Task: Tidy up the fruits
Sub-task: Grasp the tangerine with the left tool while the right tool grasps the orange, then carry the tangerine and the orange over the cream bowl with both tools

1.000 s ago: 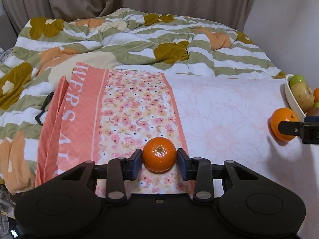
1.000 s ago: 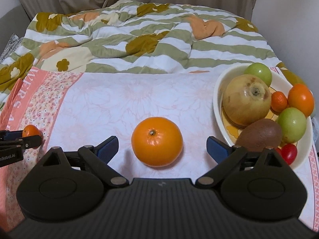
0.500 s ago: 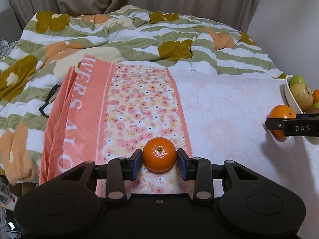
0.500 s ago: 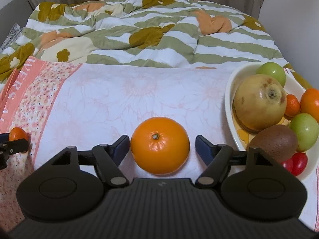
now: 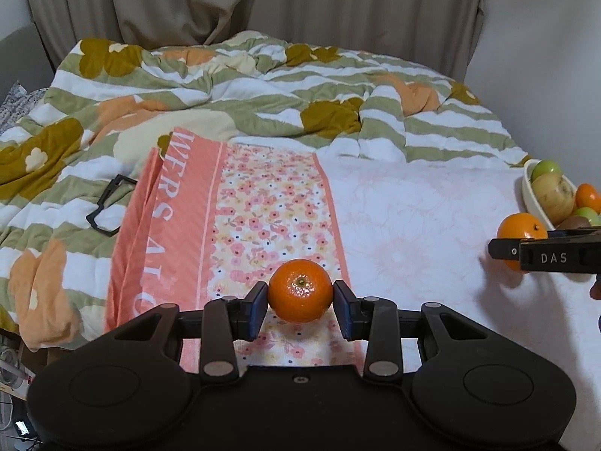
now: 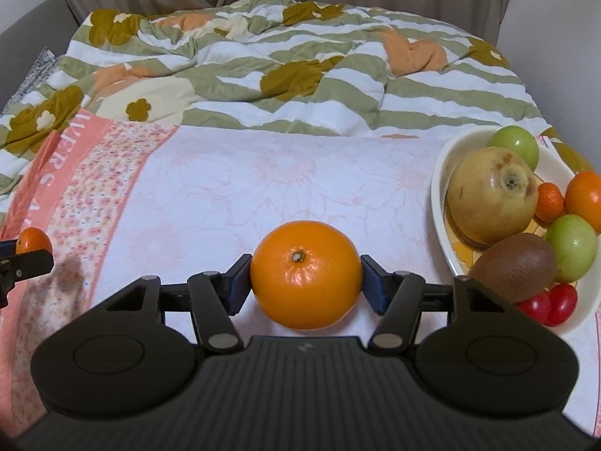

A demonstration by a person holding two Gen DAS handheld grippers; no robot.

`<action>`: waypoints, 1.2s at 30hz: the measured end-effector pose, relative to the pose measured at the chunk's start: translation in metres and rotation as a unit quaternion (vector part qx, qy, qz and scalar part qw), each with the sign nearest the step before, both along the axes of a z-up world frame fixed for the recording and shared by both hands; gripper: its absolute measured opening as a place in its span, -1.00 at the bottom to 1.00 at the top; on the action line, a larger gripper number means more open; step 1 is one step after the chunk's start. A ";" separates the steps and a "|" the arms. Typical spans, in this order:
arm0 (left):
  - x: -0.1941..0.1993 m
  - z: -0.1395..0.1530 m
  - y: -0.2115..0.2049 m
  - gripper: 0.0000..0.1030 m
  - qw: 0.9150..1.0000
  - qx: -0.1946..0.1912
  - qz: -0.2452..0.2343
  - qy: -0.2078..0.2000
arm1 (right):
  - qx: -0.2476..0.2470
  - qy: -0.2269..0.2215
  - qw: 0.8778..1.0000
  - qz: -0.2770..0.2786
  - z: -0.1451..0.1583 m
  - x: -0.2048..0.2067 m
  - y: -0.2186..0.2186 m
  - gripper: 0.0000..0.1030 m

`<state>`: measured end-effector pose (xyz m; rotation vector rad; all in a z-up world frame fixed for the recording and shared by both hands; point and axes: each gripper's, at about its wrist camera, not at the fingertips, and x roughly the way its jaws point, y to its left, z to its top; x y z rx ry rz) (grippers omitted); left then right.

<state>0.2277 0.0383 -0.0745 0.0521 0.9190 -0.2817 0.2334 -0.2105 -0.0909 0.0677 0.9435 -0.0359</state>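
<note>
My left gripper is shut on a small mandarin and holds it above the floral cloth. My right gripper is shut on a large orange over the white sheet; that orange also shows in the left wrist view. A white oval bowl at the right holds a yellow-brown fruit, a kiwi, green fruits, oranges and cherry tomatoes. The bowl also shows in the left wrist view.
A crumpled green, white and orange blanket covers the back of the bed. Black glasses lie on the blanket at the left. A curtain and a wall stand behind the bed.
My right gripper has closed from wide open onto the large orange. My left gripper has lifted and pulled back a little with the mandarin in it.
</note>
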 end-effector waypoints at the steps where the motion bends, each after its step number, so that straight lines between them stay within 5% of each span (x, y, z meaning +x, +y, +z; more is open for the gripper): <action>1: -0.002 0.003 0.000 -0.20 1.000 -0.002 0.001 -0.003 | 0.000 -0.002 1.000 0.001 0.003 -0.002 0.001 0.46; 18: -0.049 0.058 -0.016 -0.20 0.996 -0.040 -0.037 -0.064 | 0.006 -0.059 0.997 -0.043 0.076 -0.079 -0.013 0.46; 26: -0.074 0.080 -0.061 -0.20 0.994 -0.036 -0.052 -0.089 | 0.043 -0.081 0.994 -0.060 0.099 -0.122 -0.052 0.46; 36: -0.110 0.093 -0.148 -0.20 0.994 -0.027 -0.031 -0.104 | 0.058 -0.091 0.994 -0.020 0.114 -0.156 -0.128 0.46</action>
